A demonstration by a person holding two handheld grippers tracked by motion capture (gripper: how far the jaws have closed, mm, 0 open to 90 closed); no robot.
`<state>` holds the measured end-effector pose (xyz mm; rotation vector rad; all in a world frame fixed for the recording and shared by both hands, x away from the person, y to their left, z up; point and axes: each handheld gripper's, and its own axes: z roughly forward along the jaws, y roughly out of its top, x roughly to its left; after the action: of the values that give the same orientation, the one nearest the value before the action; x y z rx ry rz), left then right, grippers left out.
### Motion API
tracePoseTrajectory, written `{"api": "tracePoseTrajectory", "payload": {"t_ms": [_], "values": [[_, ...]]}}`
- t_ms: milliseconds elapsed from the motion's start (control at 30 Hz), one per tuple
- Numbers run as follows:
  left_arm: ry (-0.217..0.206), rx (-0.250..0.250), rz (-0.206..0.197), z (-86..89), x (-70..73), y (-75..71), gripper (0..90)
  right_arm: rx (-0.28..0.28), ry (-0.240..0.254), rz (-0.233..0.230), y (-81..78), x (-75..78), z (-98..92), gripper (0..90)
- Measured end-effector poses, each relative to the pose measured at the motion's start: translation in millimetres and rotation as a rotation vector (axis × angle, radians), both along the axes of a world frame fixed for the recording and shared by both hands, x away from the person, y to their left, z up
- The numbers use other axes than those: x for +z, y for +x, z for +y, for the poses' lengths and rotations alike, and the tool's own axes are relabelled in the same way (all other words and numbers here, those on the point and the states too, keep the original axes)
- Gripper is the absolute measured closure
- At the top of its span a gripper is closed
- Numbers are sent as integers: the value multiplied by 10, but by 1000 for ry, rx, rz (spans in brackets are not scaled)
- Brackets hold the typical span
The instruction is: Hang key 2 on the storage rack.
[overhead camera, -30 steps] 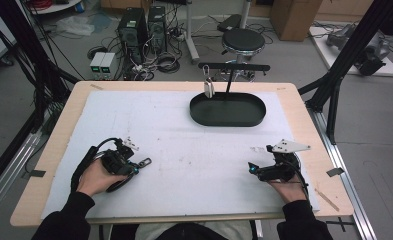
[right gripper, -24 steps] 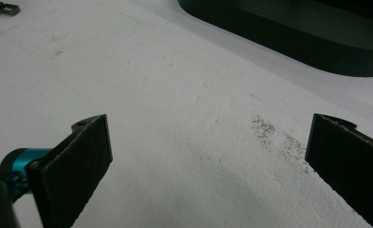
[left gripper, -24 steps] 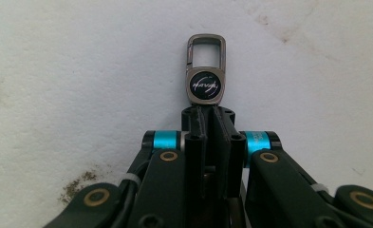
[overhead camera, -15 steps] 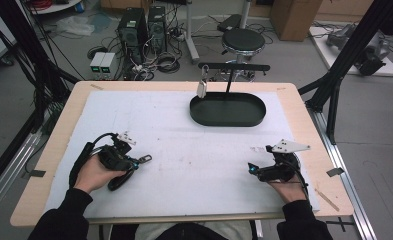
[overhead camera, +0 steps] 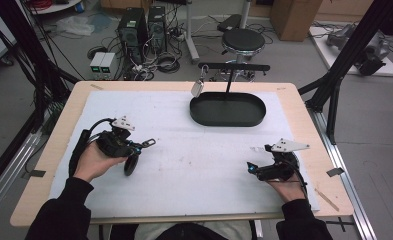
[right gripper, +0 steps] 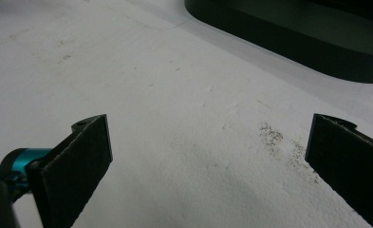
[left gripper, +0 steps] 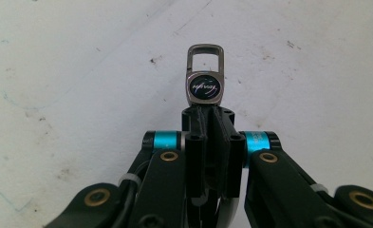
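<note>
The left tool (left gripper: pixel 207 118) is fully closed on a small metal key fob (left gripper: pixel 204 80). The two black jaws meet flat around the fob's lower end, and the rest of it projects beyond the tips. The fob is made of brushed grey metal. It has a rounded square body with a glossy dark round inlay bearing pale script, and a rectangular open loop with rounded corners above it. In the high view, the left tool (overhead camera: pixel 145 145) sits in the person's left hand over the left half of the tabletop (overhead camera: pixel 49 150), with the fob a thin pale sliver at its tip.

The right tool (right gripper: pixel 208 156) is wide open and holds nothing. Its two flat jaw pads are matt black with a fine fibrous, felt-like face, and bare mat shows between them. In the high view, the right tool (overhead camera: pixel 252 166) lies low at the right front of the tabletop.

A white mat (overhead camera: pixel 184 165) covers the pale wooden tabletop. Its surface is slightly grainy, with scuffs and dark specks. At the far centre stands a black oval tray (overhead camera: pixel 227 117) with a low upright wall and a smooth matt finish. A thin black post rises from the tray and carries a horizontal bar (overhead camera: pixel 234 67). A second small metal piece (overhead camera: pixel 197 88) hangs from the bar's left end.
</note>
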<state>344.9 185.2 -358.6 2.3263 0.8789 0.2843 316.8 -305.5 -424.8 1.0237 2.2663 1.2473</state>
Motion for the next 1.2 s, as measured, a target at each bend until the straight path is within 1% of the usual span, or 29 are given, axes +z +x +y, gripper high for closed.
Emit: {"api": "tracePoseTrajectory", "payload": {"t_ms": [33,167,267,367,500,600,800,900,967,1067,1133,1200], "values": [[7,-6,-4,-15,22,12,836,1,0,0,2,0,5,8],[-8,-19,-20,-80,127,65,835,3,-1,1,10,0,17,8],[-3,-31,-39,-143,213,104,835,1,0,3,11,0,15,8],[-16,-49,-44,-196,288,144,835,1,-1,5,11,-1,11,8],[-29,-60,-63,-282,377,201,835,2,1,1,13,-1,0,8],[-19,-72,-66,-336,428,248,834,-2,2,4,9,0,-2,8],[-34,-90,-73,-425,528,316,834,-3,0,5,11,-1,-5,8],[-23,-99,-79,-473,584,364,834,-4,3,5,12,1,-13,8],[-17,-99,-88,-505,628,396,834,-6,4,3,11,2,-16,8],[-22,-103,-97,-545,696,453,834,-6,2,3,13,0,-17,8],[-29,-103,-95,-570,730,497,834,-7,4,5,10,2,-16,8],[-33,-91,-89,-602,761,541,834,-7,2,3,13,0,-17,8]]}}
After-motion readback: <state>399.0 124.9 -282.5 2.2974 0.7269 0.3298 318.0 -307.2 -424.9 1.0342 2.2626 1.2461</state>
